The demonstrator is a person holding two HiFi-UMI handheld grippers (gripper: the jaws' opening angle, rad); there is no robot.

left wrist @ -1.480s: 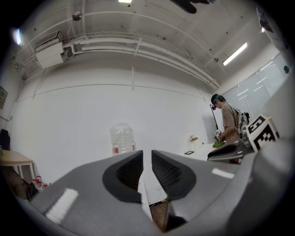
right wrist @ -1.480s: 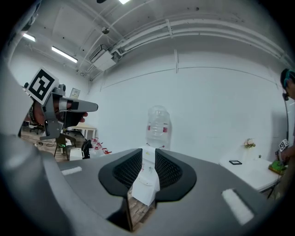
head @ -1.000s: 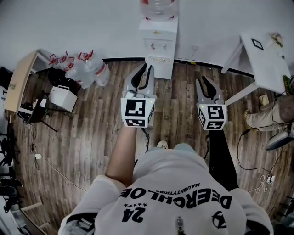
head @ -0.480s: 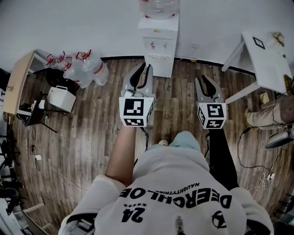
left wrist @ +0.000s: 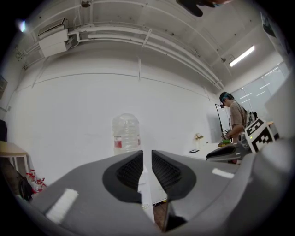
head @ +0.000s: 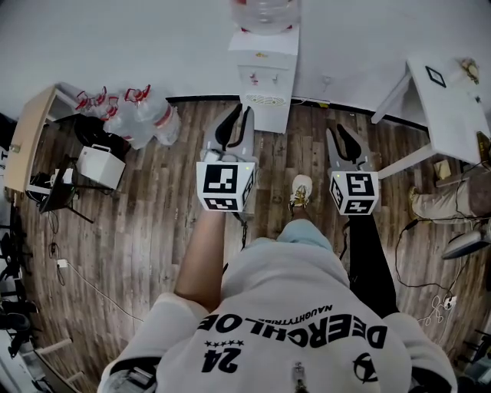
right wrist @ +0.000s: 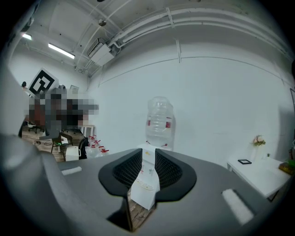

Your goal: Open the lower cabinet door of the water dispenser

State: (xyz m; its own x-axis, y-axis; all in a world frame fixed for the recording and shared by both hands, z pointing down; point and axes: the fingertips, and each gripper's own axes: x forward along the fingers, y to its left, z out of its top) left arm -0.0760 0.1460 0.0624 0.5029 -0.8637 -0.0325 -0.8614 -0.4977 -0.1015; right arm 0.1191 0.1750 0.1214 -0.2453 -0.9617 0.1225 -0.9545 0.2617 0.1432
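The white water dispenser (head: 265, 77) stands against the far wall with a clear bottle (head: 265, 11) on top. Its lower cabinet door (head: 265, 117) looks closed and is steeply foreshortened from above. My left gripper (head: 234, 123) points level at the dispenser, a little short of it, its jaws a narrow gap apart with nothing between. My right gripper (head: 345, 142) is to the dispenser's right and further back, jaws also slightly apart and empty. The dispenser (right wrist: 146, 184) and its bottle (right wrist: 160, 122) show through the right gripper (right wrist: 148, 161). The bottle (left wrist: 126, 133) rises above the left gripper (left wrist: 147, 161).
Several empty water jugs (head: 134, 115) lie on the wooden floor at left, beside a white box (head: 100, 163) and a wooden desk (head: 31, 130). A white table (head: 449, 96) stands at right, a seated person (head: 453, 196) beyond it. My shoe (head: 301, 190) is between the grippers.
Both grippers have moved forward toward the dispenser and slightly down. A shoe has stepped into view between them. Jaw gaps look unchanged.
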